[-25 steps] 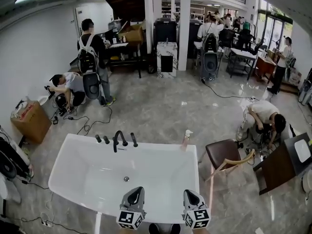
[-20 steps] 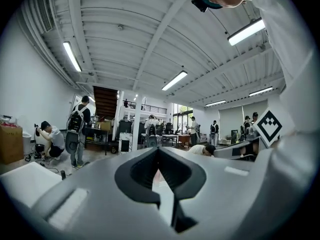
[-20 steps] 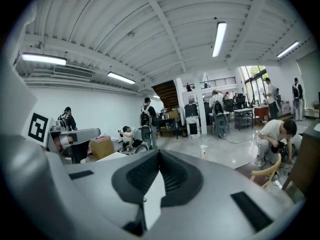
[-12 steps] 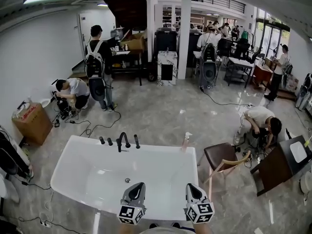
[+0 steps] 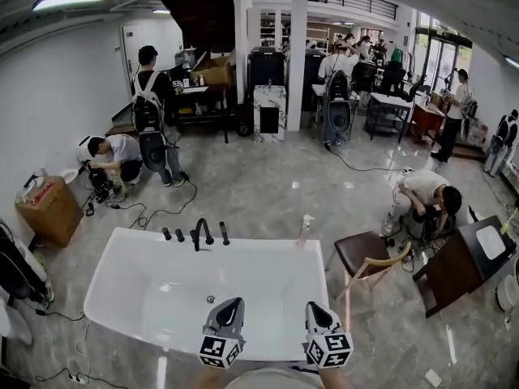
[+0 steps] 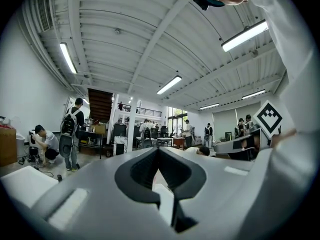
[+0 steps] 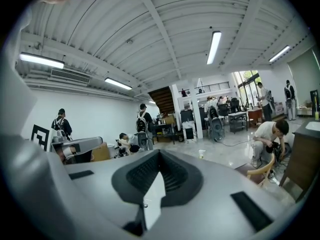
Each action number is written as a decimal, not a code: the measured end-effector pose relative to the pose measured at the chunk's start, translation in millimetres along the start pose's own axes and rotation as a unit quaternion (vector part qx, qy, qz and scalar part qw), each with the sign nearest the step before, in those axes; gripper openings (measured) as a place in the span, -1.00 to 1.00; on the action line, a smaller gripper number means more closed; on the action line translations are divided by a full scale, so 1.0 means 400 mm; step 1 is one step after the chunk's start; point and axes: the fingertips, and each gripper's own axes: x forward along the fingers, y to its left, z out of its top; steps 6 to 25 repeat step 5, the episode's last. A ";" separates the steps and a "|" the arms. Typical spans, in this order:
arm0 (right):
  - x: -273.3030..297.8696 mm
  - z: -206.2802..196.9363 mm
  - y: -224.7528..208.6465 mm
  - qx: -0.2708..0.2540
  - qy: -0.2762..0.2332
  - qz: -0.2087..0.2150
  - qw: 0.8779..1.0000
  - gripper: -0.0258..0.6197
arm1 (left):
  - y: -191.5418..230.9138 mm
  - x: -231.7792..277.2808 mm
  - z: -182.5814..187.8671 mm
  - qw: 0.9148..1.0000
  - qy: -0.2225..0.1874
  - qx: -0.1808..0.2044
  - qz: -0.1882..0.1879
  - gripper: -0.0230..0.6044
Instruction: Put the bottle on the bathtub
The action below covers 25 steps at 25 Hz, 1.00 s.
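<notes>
Fingers (image 5: pixel 229 314) closed, empty, over white bathtub (image 5: pixel 122 274); glossy grey floor (image 5: pixel 268 177) around

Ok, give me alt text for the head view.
A white bathtub fills the foreground, a spray bottle at its far right corner. The left gripper and right gripper hover over its near rim, fingers shut and empty.

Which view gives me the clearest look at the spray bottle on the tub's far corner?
The head view: the bottle stands whole on the far right corner of the bathtub rim. The right gripper view shows only its small pale top, far off; the left gripper view doesn't show it.
</notes>
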 end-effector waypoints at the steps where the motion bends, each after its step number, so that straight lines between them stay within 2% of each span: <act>1: 0.004 0.005 0.005 0.000 -0.002 0.000 1.000 -0.90 | 0.000 0.004 0.000 1.000 0.000 0.000 -0.003 -0.90; 25: 0.013 0.012 0.019 -0.003 -0.007 0.005 1.000 -0.90 | -0.009 0.021 -0.003 1.000 -0.001 0.001 -0.011 -0.90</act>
